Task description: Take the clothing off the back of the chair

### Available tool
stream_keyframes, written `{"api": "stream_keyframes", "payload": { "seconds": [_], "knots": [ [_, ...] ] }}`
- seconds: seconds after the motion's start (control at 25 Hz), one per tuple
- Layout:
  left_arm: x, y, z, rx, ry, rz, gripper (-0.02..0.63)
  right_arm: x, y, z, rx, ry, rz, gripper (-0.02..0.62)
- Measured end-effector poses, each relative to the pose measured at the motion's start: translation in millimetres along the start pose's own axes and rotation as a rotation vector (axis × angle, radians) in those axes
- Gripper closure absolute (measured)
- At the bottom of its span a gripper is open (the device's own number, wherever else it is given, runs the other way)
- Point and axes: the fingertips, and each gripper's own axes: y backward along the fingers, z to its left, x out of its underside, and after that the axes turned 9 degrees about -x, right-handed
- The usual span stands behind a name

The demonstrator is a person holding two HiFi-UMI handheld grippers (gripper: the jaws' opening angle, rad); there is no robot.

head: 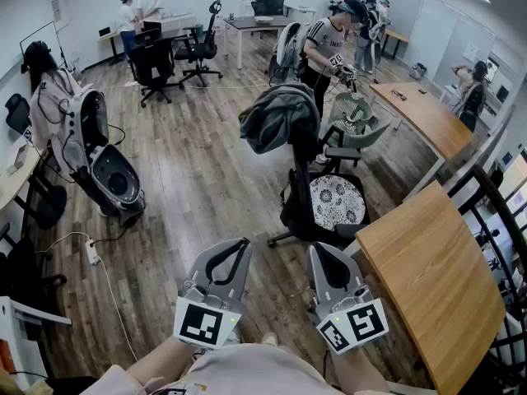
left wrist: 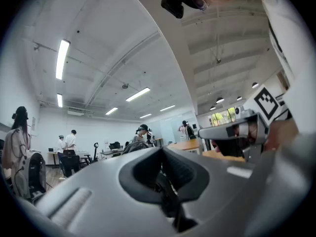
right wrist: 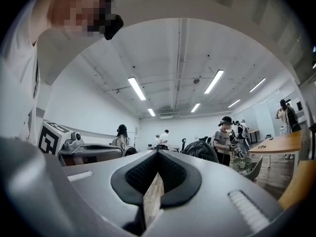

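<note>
Both tools are held low and close to the person's body, pointing level into the room. The left tool (head: 233,257) has its jaws fully together with nothing between them. The right tool (head: 324,262) is the same, and only the floor shows through the slit between its pads.

The clothing (head: 276,118) is a dark grey jacket slung over the top of the back of a black office chair (head: 306,208). It lies straight ahead of the tools and well apart from them, with a stretch of wooden floor (head: 198,179) between. In the head view it sits almost midway between the lines of the two tools, so neither hand is clearly nearer. The right tool is on the side of the chair's seat and the wooden tabletop (head: 428,278).

The jacket's long axis runs across the chair back, from left to right as the person sees it. Its bulk bunches and droops toward the left end. The chair's seat faces roughly toward the person, so I judge that the coming move is a walk forward, then a reach up and over the seat.
</note>
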Motion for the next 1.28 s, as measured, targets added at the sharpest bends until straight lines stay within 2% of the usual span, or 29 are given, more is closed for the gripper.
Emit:
{"api": "stream_keyframes", "payload": {
  "seconds": [0.6,0.8,0.96,1.28],
  "knots": [
    [4.5,-4.4,-23.4,0.000,0.014,0.030,0.603,4.0,22.7,-13.1,-0.005,-0.014,0.000,0.598],
    [4.7,-7.5,-33.6,-0.006,-0.029,0.038,0.603,3.2,30.9,-21.6,-0.011,-0.018,-0.004,0.598],
    [3.8,-8.5,-42.9,-0.018,0.002,0.043,0.603,5.4,37.7,-28.9,-0.016,-0.025,-0.004,0.598],
    [4.2,-14.5,-60.5,-0.035,-0.034,0.043,0.603,-1.8,51.7,-42.3,-0.039,-0.008,-0.043,0.597]
  ]
}}
